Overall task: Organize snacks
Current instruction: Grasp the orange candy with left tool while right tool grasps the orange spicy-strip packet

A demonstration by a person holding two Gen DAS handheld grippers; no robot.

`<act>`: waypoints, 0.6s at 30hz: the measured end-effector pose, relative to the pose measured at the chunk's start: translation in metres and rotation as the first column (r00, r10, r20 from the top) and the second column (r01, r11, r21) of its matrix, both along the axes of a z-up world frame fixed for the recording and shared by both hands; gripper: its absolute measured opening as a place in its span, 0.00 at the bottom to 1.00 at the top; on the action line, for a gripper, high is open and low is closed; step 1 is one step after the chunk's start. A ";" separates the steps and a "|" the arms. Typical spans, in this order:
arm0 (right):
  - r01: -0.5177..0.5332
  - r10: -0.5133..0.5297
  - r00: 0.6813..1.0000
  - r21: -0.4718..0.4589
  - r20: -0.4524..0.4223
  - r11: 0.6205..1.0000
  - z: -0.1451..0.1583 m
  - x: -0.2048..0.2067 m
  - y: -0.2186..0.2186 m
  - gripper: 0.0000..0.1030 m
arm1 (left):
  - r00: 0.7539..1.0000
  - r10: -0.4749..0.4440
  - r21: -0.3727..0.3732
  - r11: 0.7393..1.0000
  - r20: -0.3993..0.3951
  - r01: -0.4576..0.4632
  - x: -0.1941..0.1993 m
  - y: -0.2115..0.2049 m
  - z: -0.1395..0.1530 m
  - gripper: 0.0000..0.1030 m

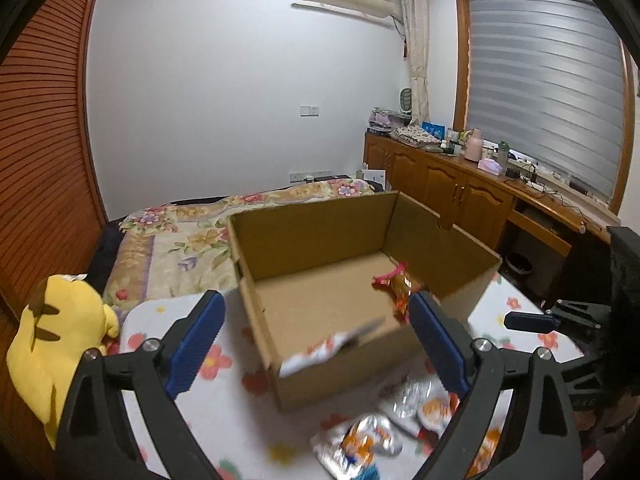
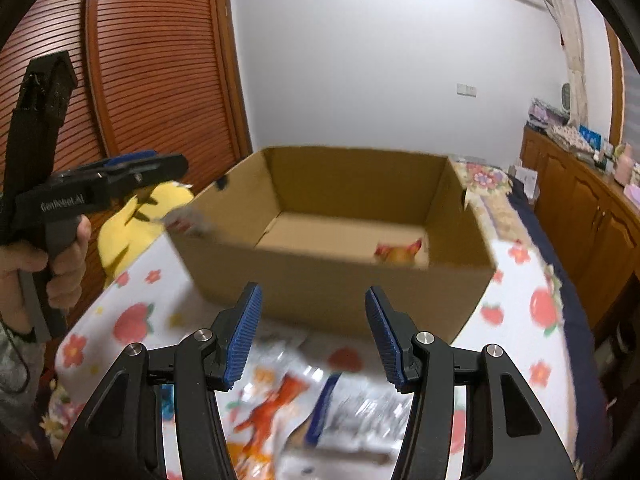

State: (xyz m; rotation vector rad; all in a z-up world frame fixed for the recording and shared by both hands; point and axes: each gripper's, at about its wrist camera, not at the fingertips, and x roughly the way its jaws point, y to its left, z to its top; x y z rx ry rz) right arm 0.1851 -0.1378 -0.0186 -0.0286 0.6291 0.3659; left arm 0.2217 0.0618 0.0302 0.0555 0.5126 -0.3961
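Left gripper [image 1: 316, 336]: we hold it wide, empty; a white snack packet [image 1: 320, 354] is falling over the open brown cardboard box [image 1: 320, 240].
Right gripper [image 2: 314, 334]: half-open, empty, just above silver foil packets [image 2: 352, 412] on the bench; nearer hand for them.

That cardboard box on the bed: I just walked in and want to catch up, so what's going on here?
A person holding a tool in each hand is sorting snacks into the cardboard box. One orange-red snack already lies inside. A white packet, blurred, is at the box's near rim between the open left tool, which grips nothing. The right tool is open and empty above more snack packets on the flowered cloth.
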 end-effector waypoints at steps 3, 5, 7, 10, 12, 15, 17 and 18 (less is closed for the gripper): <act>-0.009 0.009 1.000 0.000 -0.028 1.000 -0.014 -0.012 0.008 0.53 | 1.000 0.010 0.035 0.999 -0.007 -0.009 -0.020 0.009 -0.011 0.92; -0.018 0.018 0.999 0.004 -0.048 1.000 -0.023 -0.017 0.012 0.53 | 1.000 0.014 0.038 0.999 -0.019 -0.013 -0.032 0.013 -0.020 0.92; -0.023 0.022 0.998 -0.006 -0.059 1.000 -0.032 -0.024 0.016 0.53 | 0.999 0.012 0.040 0.999 -0.043 -0.010 -0.043 0.017 -0.032 0.92; -0.024 0.022 0.997 -0.025 -0.075 0.999 -0.047 -0.035 0.020 0.54 | 0.998 0.016 0.052 0.999 -0.063 -0.013 -0.057 0.017 -0.046 0.92; -0.024 0.021 0.995 -0.025 -0.096 0.999 -0.057 -0.041 0.020 0.54 | 0.997 0.013 0.062 0.998 -0.071 -0.009 -0.065 0.015 -0.053 0.92; -0.018 0.014 0.992 -0.034 -0.124 0.999 -0.069 -0.046 0.018 0.54 | 0.995 0.003 0.073 0.997 -0.096 0.004 -0.073 0.013 -0.066 0.92; -0.013 0.008 0.990 -0.031 -0.138 0.999 -0.075 -0.047 0.016 0.56 | 0.993 -0.006 0.077 0.997 -0.114 0.015 -0.077 0.010 -0.074 0.92; -0.012 0.007 0.990 -0.032 -0.141 0.999 -0.077 -0.048 0.015 0.59 | 0.993 -0.006 0.082 0.997 -0.119 0.016 -0.079 0.009 -0.077 0.92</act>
